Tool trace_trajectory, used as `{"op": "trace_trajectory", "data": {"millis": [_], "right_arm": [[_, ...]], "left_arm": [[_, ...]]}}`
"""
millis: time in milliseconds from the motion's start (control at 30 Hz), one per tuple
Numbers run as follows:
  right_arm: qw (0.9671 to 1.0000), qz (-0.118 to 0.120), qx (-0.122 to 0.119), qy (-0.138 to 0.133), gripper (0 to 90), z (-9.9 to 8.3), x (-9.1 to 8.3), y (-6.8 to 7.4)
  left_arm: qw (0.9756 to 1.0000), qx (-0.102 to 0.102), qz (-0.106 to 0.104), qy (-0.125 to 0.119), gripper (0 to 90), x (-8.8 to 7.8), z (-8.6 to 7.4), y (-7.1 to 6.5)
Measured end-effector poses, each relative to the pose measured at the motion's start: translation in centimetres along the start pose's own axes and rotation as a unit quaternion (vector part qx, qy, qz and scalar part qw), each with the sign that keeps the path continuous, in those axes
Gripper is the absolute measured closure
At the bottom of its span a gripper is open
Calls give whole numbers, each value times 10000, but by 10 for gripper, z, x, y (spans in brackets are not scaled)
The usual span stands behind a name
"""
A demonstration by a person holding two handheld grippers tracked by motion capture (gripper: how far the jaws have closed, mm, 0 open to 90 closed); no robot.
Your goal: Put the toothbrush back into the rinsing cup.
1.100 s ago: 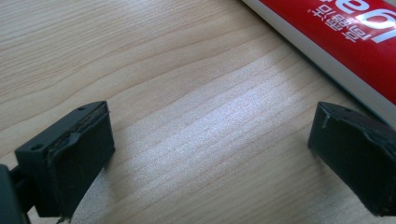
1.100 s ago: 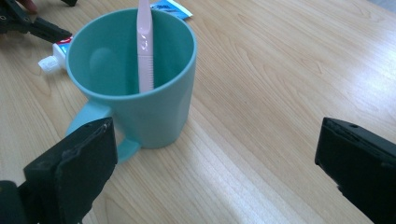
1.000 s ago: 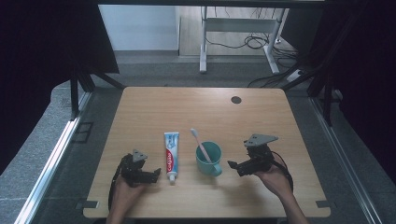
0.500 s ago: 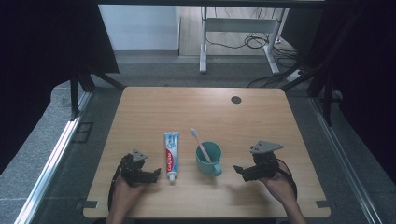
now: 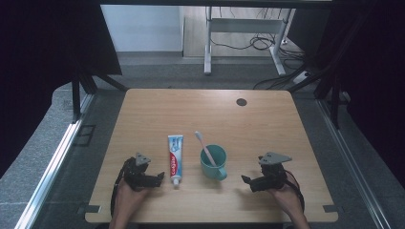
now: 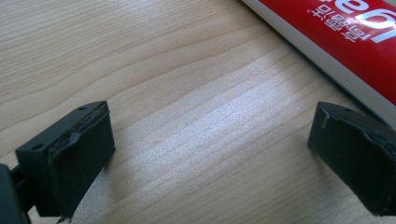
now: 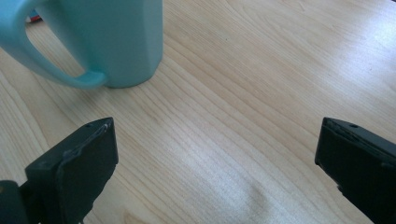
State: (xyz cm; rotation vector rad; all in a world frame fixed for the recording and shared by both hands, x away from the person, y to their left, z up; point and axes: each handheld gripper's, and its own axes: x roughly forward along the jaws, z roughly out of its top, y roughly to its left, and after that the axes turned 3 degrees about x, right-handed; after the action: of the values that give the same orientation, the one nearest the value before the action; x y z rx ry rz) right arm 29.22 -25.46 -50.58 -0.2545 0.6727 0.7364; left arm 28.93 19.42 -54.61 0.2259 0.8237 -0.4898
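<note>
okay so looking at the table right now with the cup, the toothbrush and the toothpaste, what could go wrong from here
1. The toothbrush leans loosely in the cup, sticking out over the rim. A bump from the right gripper, open beside the handle, might tip the cup or flip the brush out.
2. The toothpaste lies flat on the table, close to the open left gripper. A low sideways grab could push it away rather than pick it up.

Pale wooden worktop (image 5: 210,114) on grey floor (image 5: 157,71); white desk frame (image 5: 241,28) and cables (image 5: 253,44) behind, dark curtains (image 5: 43,57) flanking.
</note>
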Motion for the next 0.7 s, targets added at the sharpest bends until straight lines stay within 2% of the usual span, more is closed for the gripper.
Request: {"op": "trace_trajectory", "data": {"millis": [300,600,700], "right_arm": [[10000,4,56,57,0,-15,6,-1],[9996,-23,62,271,0,-28,16,-3],[9995,-49,51,318,0,-30,18,-3]], "left_arm": [[10000,15,-16,7,0,0,0,0],[9999,48,-13,145,12,-1,4,0],[9999,65,30,109,17,-4,7,1]]}}
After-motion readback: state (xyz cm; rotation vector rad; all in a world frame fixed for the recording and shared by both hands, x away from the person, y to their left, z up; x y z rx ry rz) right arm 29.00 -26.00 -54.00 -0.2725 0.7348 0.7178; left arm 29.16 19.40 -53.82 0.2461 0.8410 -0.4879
